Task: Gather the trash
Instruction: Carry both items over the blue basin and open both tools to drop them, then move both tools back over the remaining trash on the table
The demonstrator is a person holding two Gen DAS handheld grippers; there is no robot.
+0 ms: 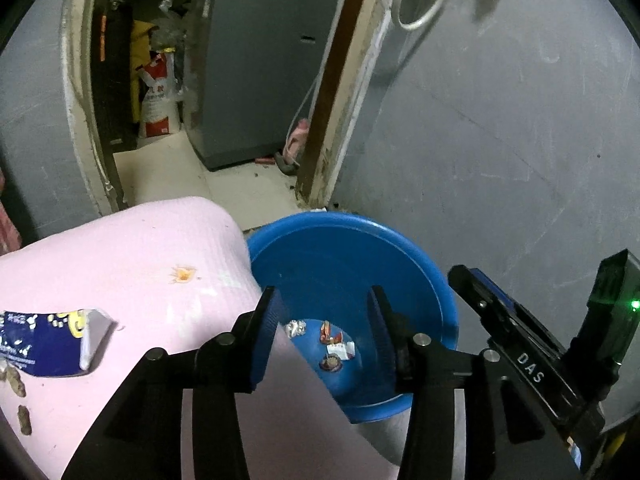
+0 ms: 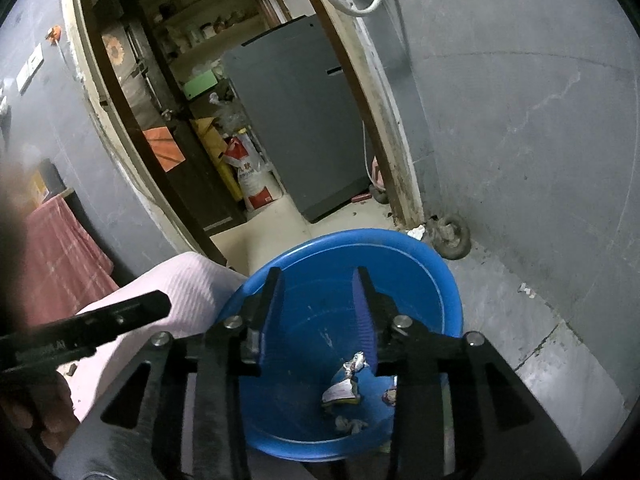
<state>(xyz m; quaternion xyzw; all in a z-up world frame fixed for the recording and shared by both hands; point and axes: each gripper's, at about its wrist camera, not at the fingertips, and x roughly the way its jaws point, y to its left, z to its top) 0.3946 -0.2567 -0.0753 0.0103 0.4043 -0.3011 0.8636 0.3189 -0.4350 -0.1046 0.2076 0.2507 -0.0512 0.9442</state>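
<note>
A blue plastic basin (image 1: 352,256) stands on the floor beside a pink mat-covered surface (image 1: 140,260). Several crumpled wrappers (image 1: 332,344) lie in its bottom. My left gripper (image 1: 324,312) hangs over the basin, open, with nothing between its fingers. A torn blue wrapper (image 1: 44,344) and brown scraps (image 1: 16,380) lie on the pink surface at the left. In the right wrist view my right gripper (image 2: 318,292) is also open above the basin (image 2: 420,264), with the wrappers (image 2: 344,392) below it. The left gripper's body (image 2: 100,320) shows at the left, held by a hand (image 2: 40,408).
An open doorway behind the basin leads to a grey washing machine (image 1: 260,80) and a red-and-white sack (image 1: 158,96). A grey wall closes the right side. A dark hose coil (image 2: 452,240) lies by the door frame. A red cloth (image 2: 60,248) hangs at the left.
</note>
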